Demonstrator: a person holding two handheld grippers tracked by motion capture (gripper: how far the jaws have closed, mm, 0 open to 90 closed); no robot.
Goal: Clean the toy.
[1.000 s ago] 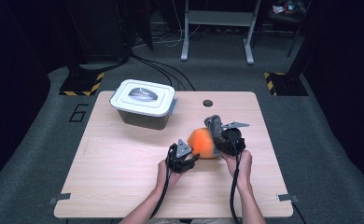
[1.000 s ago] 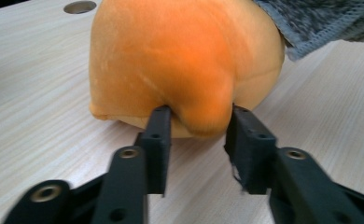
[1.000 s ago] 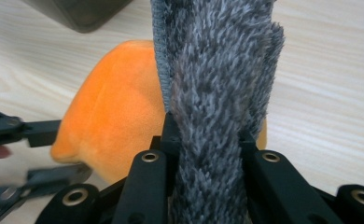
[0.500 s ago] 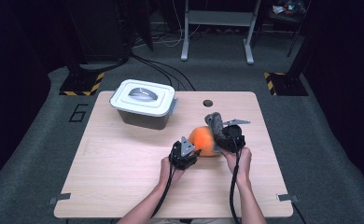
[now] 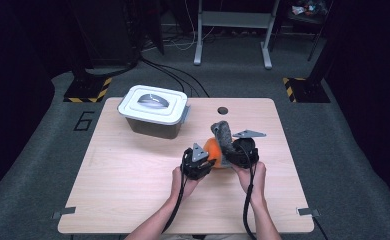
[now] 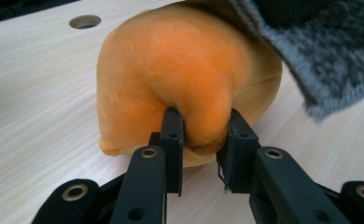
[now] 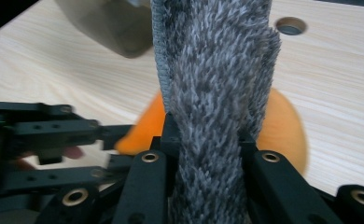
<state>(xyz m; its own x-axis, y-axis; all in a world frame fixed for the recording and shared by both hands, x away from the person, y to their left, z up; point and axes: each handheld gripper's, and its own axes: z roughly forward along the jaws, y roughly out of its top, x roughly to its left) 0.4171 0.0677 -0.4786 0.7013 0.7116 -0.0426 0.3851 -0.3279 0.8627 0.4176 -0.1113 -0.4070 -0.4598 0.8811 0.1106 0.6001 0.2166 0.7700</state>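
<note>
While the left gripper (image 6: 201, 135) pinches a fold of the orange plush (image 6: 185, 79), its jaws have just been closing: they now stand narrow, pads pressed into the soft fabric on both sides, with a bulge of plush squeezed between them. The plush rests on the tabletop (image 5: 133, 170), right of centre and nearer the front edge than the back; in the high view it sits between the two grippers (image 5: 211, 148).

Right gripper (image 7: 207, 135) is clamped on a grey fuzzy cloth (image 7: 213, 70), which stands up as a bunched vertical strip out of the jaws. Jaws are nearly closed, and the cloth fills the gap. In the high view the cloth (image 5: 223, 134) rises just behind the plush and touches it; in the left gripper view its knitted edge (image 6: 311, 51) overlaps the plush's upper right side.

A white-lidded bin (image 5: 155, 110) sits near the back left corner of the tabletop, well apart from both grippers. A round cable hole (image 5: 223, 110) lies near the back edge, beyond the cloth.

Both of the person's hands are at the front half of the tabletop, close together: left hand (image 5: 180, 177), right hand (image 5: 250, 175).
</note>
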